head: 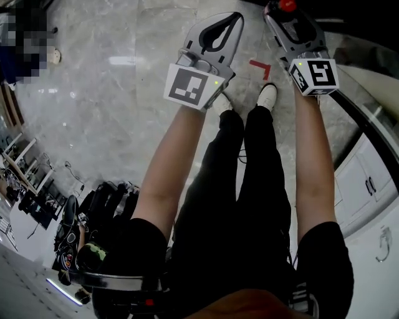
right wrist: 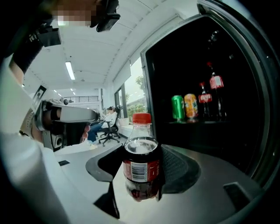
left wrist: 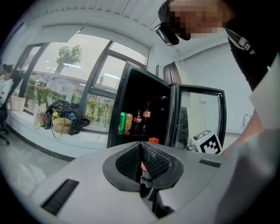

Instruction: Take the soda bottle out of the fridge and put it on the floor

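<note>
My right gripper (right wrist: 142, 154) is shut on a small cola soda bottle (right wrist: 141, 164) with a red cap and red label, held upright in front of the open black fridge (right wrist: 245, 109). In the head view only the bottle's red cap (head: 287, 5) shows at the right gripper (head: 278, 9), above the marble floor (head: 112, 106). My left gripper (left wrist: 141, 146) is shut with nothing in it, to the left of the right one (head: 235, 17). From the left gripper view the open fridge (left wrist: 144, 109) stands ahead, and the held bottle's cap (left wrist: 153, 140) peeks over the jaws.
On the fridge shelf stand a green can (right wrist: 177, 107), an orange can (right wrist: 190, 106) and two cola bottles (right wrist: 204, 101). A red tape mark (head: 260, 67) lies on the floor by the person's shoes (head: 267, 96). White cabinets (head: 368, 180) are at right. Bags (left wrist: 61, 118) sit on the window ledge.
</note>
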### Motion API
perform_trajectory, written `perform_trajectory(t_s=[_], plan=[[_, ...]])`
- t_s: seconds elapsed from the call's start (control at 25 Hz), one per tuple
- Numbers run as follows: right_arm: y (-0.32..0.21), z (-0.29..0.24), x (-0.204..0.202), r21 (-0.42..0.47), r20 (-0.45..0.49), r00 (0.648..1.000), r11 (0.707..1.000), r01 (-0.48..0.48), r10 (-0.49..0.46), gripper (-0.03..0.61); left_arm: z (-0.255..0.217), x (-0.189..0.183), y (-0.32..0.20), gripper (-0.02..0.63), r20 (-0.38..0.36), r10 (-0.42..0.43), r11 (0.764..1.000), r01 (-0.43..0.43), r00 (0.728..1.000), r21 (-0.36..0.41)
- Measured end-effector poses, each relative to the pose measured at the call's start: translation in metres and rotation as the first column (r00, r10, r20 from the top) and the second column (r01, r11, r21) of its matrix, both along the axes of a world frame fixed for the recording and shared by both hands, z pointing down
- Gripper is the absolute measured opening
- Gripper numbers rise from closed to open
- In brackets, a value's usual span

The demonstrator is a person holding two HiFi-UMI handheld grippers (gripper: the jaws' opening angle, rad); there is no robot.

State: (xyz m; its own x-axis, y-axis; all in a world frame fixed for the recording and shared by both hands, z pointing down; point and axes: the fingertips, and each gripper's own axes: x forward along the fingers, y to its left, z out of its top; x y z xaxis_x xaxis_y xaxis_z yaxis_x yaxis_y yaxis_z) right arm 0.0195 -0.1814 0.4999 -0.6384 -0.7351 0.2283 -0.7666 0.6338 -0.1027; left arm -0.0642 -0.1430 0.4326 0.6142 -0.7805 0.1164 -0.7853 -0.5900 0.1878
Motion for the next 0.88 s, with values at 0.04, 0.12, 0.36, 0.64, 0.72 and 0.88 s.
perform_trajectory(t_s=[0.04,0.12,0.36,0.64,0.72,0.88], plan=[[0.005,0.023,-0.002,-0.018,-0.008,1.000,1.000,0.017,-0.017,0.281,0.021,0.000,0.004,0.005,0.007,-0.001,1.000,0.001,1.000,-0.018],[0.013,0.072,-0.005,-0.056,-0.028,0.998,0.997,0.053,-0.055,0.281,0.066,0.003,0.010,0.005,0.023,-0.002,0.999,0.004,1.000,-0.050],[0.051,0.218,-0.004,-0.181,-0.065,0.990,0.977,0.111,-0.124,0.281,0.214,0.011,0.046,0.005,0.075,0.000,0.984,0.014,0.997,-0.179],[0.063,0.359,-0.009,-0.262,-0.079,0.984,0.956,0.134,-0.160,0.279,0.343,0.018,0.048,0.005,0.125,0.057,0.968,-0.024,0.991,-0.251],[0.066,0.392,-0.012,-0.277,-0.087,0.980,0.949,0.148,-0.178,0.279,0.371,0.017,0.049,0.005,0.136,0.064,0.962,-0.025,0.989,-0.271],[0.063,0.454,-0.018,-0.303,-0.107,0.971,0.937,0.172,-0.213,0.279,0.416,0.012,0.049,0.005,0.139,0.064,0.953,-0.019,0.988,-0.302]])
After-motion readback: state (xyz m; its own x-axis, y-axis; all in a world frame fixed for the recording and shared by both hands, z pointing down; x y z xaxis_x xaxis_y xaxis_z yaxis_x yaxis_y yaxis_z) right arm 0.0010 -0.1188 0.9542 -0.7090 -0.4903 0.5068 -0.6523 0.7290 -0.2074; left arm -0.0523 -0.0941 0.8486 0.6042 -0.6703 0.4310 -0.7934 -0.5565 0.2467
